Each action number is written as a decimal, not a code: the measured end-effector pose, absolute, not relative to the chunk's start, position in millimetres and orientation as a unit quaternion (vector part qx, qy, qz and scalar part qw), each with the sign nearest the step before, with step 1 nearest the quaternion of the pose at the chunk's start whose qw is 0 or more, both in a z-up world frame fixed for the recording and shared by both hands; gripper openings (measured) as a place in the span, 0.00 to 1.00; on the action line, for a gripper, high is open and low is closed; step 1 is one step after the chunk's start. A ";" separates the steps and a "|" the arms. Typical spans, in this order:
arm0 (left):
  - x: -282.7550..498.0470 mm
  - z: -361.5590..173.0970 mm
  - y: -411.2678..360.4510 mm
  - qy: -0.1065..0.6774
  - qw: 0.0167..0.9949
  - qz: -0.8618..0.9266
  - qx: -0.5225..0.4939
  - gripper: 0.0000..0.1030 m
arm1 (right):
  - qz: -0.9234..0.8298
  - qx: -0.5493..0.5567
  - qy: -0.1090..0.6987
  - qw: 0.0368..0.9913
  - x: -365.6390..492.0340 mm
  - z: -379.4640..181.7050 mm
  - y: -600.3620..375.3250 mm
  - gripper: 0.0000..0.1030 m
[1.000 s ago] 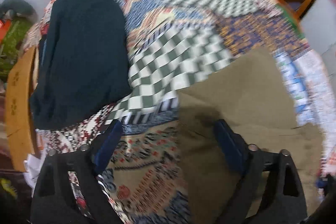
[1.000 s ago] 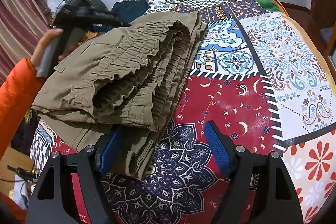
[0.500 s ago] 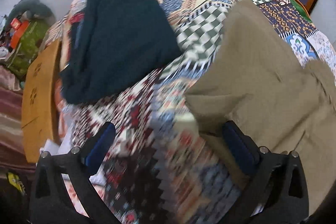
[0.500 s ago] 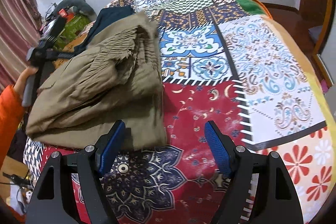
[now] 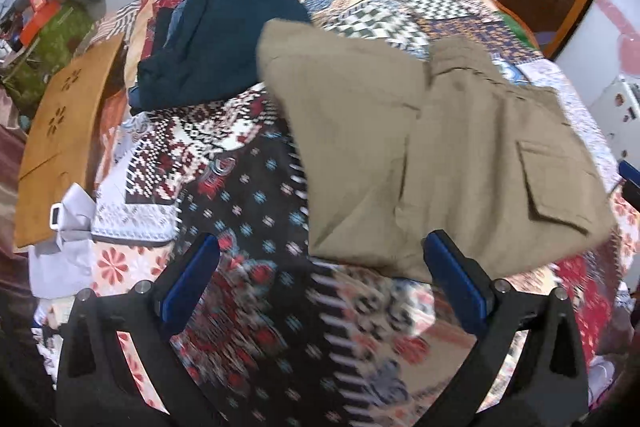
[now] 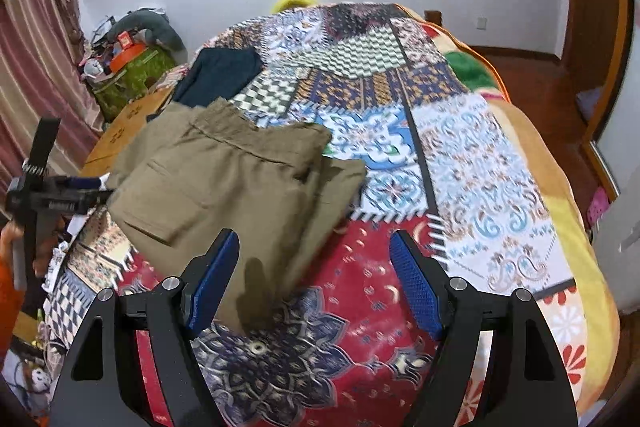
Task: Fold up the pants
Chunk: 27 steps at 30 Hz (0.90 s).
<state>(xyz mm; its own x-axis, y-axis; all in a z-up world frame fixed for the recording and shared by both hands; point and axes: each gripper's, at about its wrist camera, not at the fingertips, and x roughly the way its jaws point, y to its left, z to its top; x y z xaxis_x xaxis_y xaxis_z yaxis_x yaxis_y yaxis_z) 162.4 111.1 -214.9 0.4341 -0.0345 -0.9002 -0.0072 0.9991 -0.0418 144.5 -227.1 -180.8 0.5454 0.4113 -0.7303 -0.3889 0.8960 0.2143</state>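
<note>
The folded khaki cargo pants lie flat on the patchwork bedspread, flap pocket facing up. A folded dark garment lies just beyond them. The left hand-held gripper and the right hand-held gripper both stand with jaws apart, holding nothing, above the bedspread.

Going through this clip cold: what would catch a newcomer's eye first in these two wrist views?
First the loud patchwork bedspread covering the whole bed, with the folded khaki pants lying on its near left part. Beyond the pants, toward the wall, a dark navy folded garment rests on the same cover. Both the left gripper and the right gripper hang open above the bed, holding nothing.
</note>
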 end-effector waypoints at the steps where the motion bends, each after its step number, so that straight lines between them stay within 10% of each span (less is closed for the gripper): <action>1: 160.9 -214.6 108.9 0.531 0.847 -0.014 -0.022 1.00 | 0.231 0.012 0.416 0.879 145.2 -179.9 -222.8 0.72; 27: 160.3 -168.0 142.4 0.447 0.894 0.025 -0.011 0.98 | 0.255 0.001 0.450 0.856 159.5 -200.2 -194.9 0.72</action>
<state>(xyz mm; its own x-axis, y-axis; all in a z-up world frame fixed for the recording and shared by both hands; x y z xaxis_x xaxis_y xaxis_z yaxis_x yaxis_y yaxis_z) 160.3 142.4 -168.0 0.5986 0.0354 -0.8003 -0.0545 0.9985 0.0034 159.5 -194.9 -200.2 0.4651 0.4379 -0.7693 -0.4363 0.8696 0.2312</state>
